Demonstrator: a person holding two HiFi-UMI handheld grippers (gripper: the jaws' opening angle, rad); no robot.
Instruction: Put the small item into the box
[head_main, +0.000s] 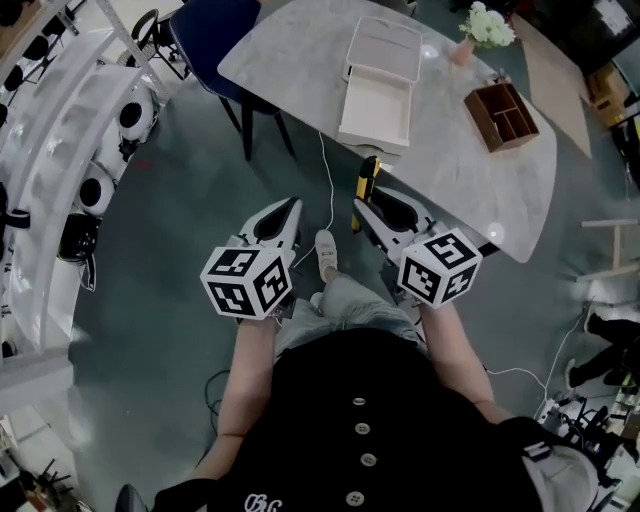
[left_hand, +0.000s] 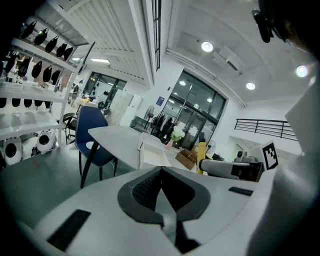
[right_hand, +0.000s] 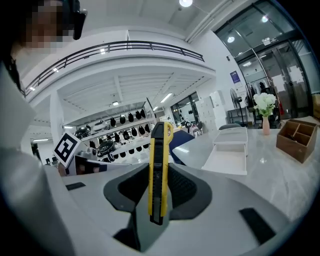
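My right gripper is shut on a yellow and black utility knife, which stands upright between the jaws and sticks out past their tips. My left gripper is shut with nothing in it, its pads meeting in the left gripper view. Both hang over the floor, short of the near edge of the pale marble table. An open white box with its lid folded back lies on the table ahead; the same box lies right of the knife in the right gripper view.
A wooden organiser and a vase of white flowers stand at the table's right. A blue chair is at the table's left end. White shelving runs along the left. A cable and my shoe are on the floor.
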